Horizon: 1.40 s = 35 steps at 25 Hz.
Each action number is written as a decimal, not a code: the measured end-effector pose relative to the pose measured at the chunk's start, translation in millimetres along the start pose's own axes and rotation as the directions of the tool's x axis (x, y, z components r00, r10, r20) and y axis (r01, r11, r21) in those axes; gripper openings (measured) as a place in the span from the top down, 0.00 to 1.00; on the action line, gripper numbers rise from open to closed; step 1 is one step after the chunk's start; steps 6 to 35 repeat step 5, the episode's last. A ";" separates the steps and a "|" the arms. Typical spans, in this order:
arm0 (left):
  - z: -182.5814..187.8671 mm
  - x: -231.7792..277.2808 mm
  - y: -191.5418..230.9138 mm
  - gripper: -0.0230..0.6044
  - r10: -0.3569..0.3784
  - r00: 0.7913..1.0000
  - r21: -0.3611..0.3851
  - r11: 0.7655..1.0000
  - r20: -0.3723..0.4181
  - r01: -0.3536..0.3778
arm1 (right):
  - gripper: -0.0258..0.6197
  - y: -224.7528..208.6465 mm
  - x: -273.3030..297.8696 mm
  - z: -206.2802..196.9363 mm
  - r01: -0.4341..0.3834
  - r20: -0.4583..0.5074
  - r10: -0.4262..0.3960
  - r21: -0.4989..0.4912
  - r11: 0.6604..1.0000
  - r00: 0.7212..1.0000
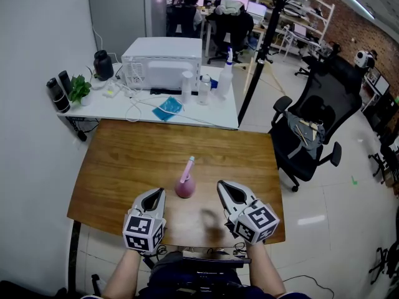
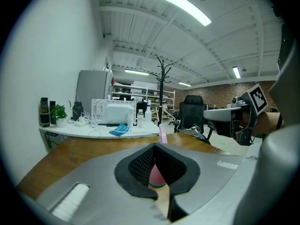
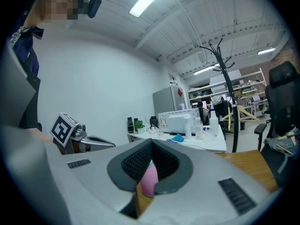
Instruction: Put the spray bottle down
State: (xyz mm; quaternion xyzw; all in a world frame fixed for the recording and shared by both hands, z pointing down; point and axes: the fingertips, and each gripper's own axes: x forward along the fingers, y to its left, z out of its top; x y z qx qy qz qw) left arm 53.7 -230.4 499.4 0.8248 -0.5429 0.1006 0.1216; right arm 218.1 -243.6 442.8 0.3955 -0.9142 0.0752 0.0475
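Office room, with a wooden table [image 1: 124, 167] up front. A white table [image 1: 224, 114] behind it carries a microwave [image 1: 163, 62], clear bottles and a blue cloth [image 1: 168, 108]. A black office chair [image 1: 312, 123] and a coat stand [image 1: 265, 42] sit off to the right.

We see the pink spray bottle [image 1: 185, 184] upright on its round base near the front middle of the wooden table, with the thin nozzle end up. It stands free, with nothing touching it.

The left claw [image 1: 157, 193] is just beside the bottle on its left and the right claw [image 1: 223, 187] just beside it on the right. Both are apart from it and roughly level with each other. Both claws are clenched with the tips together and nothing in them. In each gripper view the pink body shows only through the hollow behind the tips, out past the claw and not pinched.

We judge the put-down as done. The wide base on flat wood explains why it stands alone, and the clenched empty claws on either side suggest neither is needed for support.

The bottle looks top-light, so we rate the tip risk as low. A sideways nudge from either claw could still knock it over, as both sit close.
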 end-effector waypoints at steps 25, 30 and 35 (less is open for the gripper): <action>-2.7 1.8 -0.7 0.95 -0.005 1.000 -0.001 1.000 -0.007 0.005 | 0.95 -1.0 1.8 -2.0 0.005 -0.011 -0.005 -0.009 1.000 1.000; -2.7 1.8 -0.7 0.95 -0.005 1.000 -0.001 1.000 -0.007 0.005 | 0.95 -1.0 1.8 -2.0 0.005 -0.011 -0.005 -0.009 1.000 1.000; -2.7 1.8 -0.7 0.95 -0.005 1.000 -0.001 1.000 -0.007 0.005 | 0.95 -1.0 1.8 -2.0 0.005 -0.011 -0.005 -0.009 1.000 1.000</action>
